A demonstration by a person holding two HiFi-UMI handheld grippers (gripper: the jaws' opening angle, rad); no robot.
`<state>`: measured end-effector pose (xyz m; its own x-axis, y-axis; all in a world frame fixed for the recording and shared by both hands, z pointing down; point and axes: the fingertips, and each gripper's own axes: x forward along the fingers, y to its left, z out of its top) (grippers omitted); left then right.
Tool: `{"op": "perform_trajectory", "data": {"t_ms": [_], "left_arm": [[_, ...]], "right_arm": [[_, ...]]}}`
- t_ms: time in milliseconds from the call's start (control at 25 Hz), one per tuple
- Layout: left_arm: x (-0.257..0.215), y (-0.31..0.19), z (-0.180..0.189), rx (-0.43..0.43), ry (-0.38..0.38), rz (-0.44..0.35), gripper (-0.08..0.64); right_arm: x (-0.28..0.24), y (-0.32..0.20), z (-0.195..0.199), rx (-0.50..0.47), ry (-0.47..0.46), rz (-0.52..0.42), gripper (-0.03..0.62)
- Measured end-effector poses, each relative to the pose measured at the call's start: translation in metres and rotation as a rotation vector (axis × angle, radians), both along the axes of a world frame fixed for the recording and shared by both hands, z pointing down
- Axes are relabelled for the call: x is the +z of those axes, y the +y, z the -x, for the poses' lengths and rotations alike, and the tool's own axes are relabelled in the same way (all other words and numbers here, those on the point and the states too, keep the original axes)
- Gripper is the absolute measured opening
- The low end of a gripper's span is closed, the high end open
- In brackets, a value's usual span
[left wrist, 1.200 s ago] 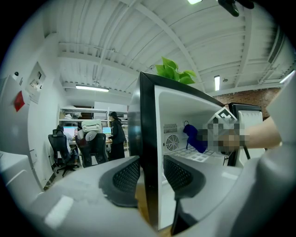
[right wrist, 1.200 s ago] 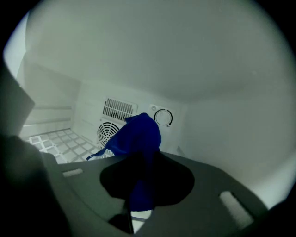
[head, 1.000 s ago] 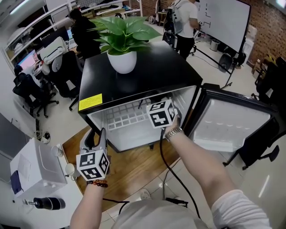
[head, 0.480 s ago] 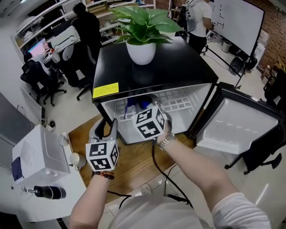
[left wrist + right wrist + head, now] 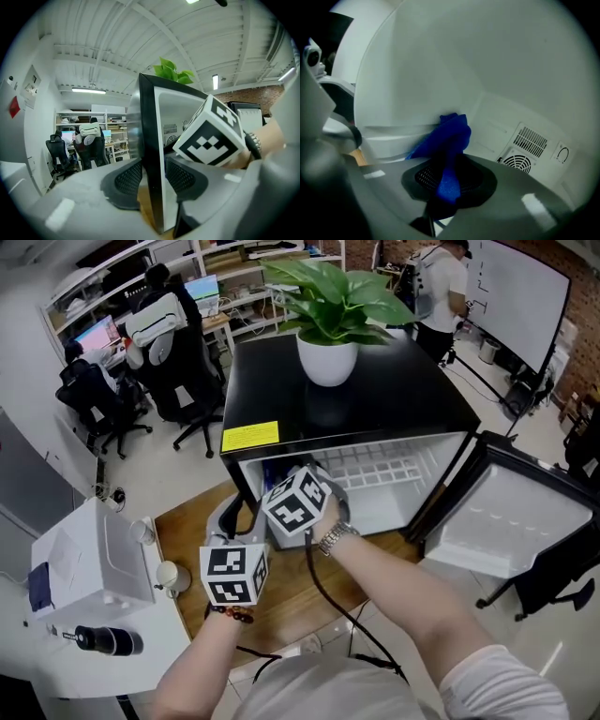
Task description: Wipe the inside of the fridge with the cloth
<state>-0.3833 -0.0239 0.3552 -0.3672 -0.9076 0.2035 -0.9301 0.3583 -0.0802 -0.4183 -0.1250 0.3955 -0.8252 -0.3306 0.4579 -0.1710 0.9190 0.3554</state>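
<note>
Blue cloth (image 5: pixel 452 140) is pinched in the right claw (image 5: pixel 449 183) and held against the fridge's (image 5: pixel 394 399) left inner wall (image 5: pixel 393 93), so wiping is judged under way. The left claw (image 5: pixel 152 176) is clamped on the side wall's front edge. Next, a steady sweep along the wall is called for.

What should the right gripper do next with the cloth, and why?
Probably press the blue cloth against the side wall of the fridge and sweep along it: the right gripper is shut on the cloth, close beside that wall, while the left gripper grips the front edge.

Grey tongs (image 5: pixel 151 177), black-and-white marker cubes (image 5: pixel 298 505), black cable (image 5: pixel 311 570), silver watch (image 5: pixel 332 538), white sleeve (image 5: pixel 502 685).
</note>
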Motion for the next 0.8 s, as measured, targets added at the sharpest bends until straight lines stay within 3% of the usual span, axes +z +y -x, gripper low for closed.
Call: {"op": "perform_trajectory", "data": {"t_ms": [440,800], "left_arm": [[-0.001,0.002,0.0,0.013,0.016,-0.012,0.163],[-0.001,0.002,0.0,0.009,0.018,-0.019,0.163]], "right_arm": [[0.017,-0.019,0.015,0.012,0.12,-0.035,0.072],[0.018,-0.045,0.0,0.062,0.141,-0.047,0.072]]}}
